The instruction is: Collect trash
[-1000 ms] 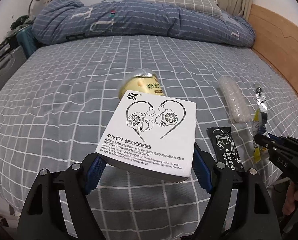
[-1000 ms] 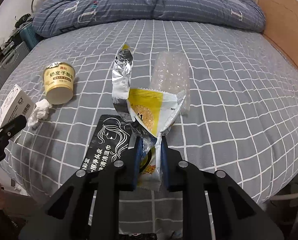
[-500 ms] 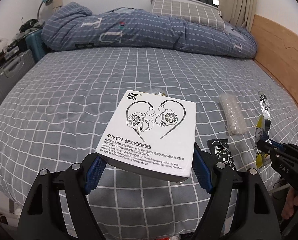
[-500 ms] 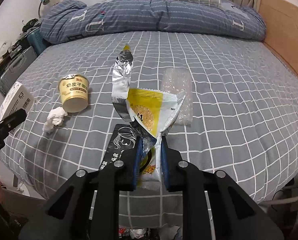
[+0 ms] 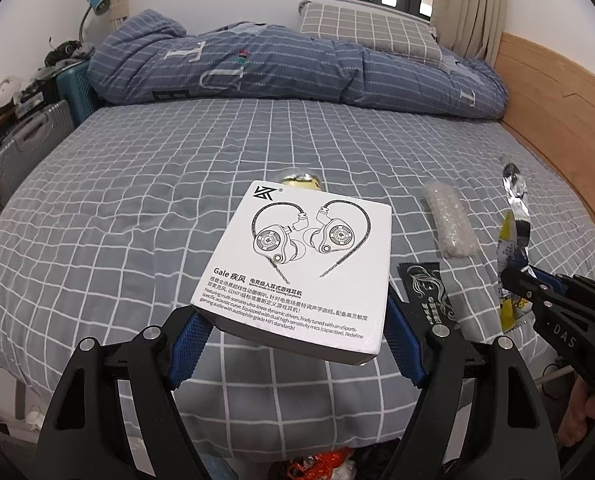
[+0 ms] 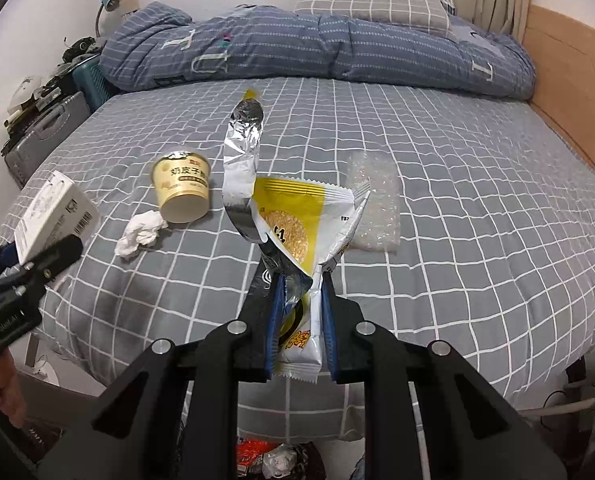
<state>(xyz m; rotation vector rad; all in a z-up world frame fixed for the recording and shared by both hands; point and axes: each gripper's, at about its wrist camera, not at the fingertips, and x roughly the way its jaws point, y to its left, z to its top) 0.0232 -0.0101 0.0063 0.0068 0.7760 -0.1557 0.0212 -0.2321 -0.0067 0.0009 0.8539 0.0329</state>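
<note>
Left gripper [image 5: 293, 336]: I see it clamped on the white earphone box [image 5: 301, 268], blue pads pressing both sides; the box is lifted clear above the bed's near edge.
Right gripper [image 6: 301, 320]: I have it closed on the yellow snack wrapper [image 6: 301, 224], which sticks up from between the pads with a silver foil strip [image 6: 241, 156] rising from it.
Bed [image 6: 477, 200]: grey checked sheet, with the remaining litter lying on it.
Yellow cup [image 6: 182, 186]: I see it tipped on its side toward the left part of the bed, open mouth facing me.
Crumpled tissue [image 6: 140, 234]: just beside the cup, on its near side.
Bubble wrap piece [image 6: 373, 204]: flat on the sheet, to the right of the held wrapper.
Black sachet [image 5: 429, 300]: lying on the sheet near the bed's edge, between the two grippers in the left view.
Folded duvet [image 5: 289, 68]: bundled across the far end of the bed, a checked pillow [image 5: 369, 34] behind it.
Floor below: I can make out red and white rubbish [image 6: 273, 456], but not what holds it.
</note>
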